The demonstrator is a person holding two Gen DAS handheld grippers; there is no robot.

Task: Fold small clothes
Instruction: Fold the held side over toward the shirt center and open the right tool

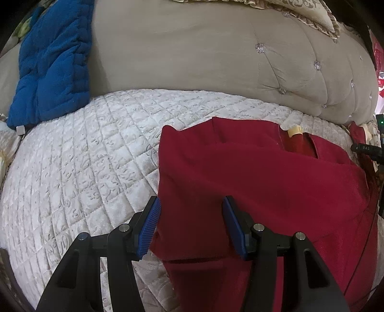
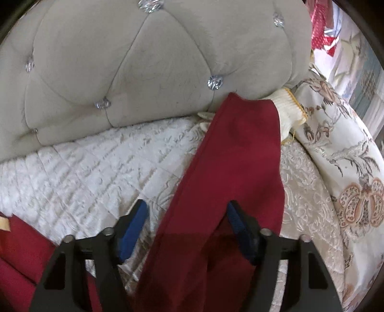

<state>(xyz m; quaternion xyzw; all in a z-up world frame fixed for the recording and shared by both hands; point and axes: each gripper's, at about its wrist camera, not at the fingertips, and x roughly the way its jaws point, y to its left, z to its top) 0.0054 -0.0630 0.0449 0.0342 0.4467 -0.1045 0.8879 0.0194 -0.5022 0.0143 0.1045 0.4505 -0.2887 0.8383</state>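
Currently: left gripper (image 1: 190, 225) spread wide, jaws either side of red garment (image 1: 252, 172) edge, lower centre; not pinching. Right gripper (image 2: 186, 230) also wide apart, red sleeve (image 2: 235, 156) running btwn jaws toward cream cuff (image 2: 289, 111), upper right. Garment lies on white quilted cover (image 1: 79, 153); beige tufted backrest (image 1: 192, 52) above; blue cushion (image 1: 52, 64) upper left.

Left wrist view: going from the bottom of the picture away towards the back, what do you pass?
Left tool, open, → red garment → white quilted cover → beige tufted cushion → patterned frilled pillow.
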